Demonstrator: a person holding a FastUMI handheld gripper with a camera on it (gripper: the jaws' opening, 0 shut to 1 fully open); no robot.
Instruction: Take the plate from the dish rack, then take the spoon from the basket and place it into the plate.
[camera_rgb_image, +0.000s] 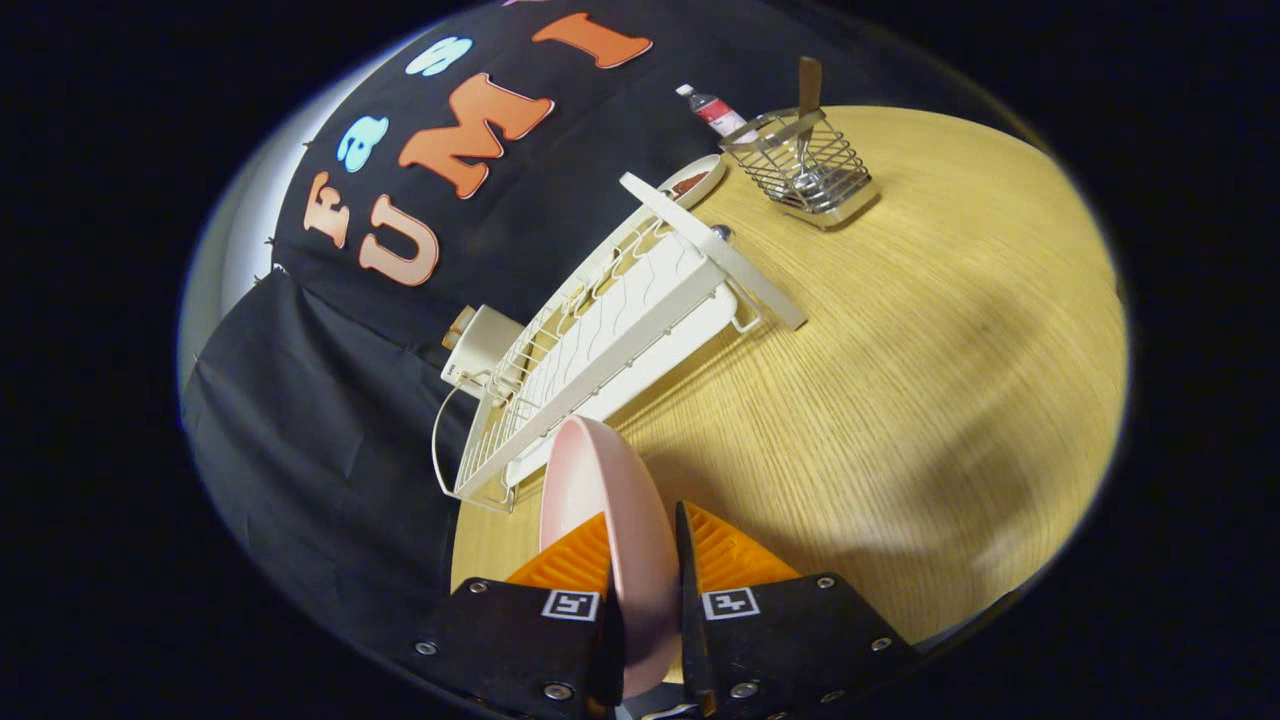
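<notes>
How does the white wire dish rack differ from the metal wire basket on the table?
The white wire dish rack is long, low and holds nothing; the metal wire basket is small, tall and holds a spoon. The gripper grips the pink plate. Both stand on the wooden table.

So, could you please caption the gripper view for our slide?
Gripper jaws shut on pink plate beside dish rack; spoon in basket.
</notes>
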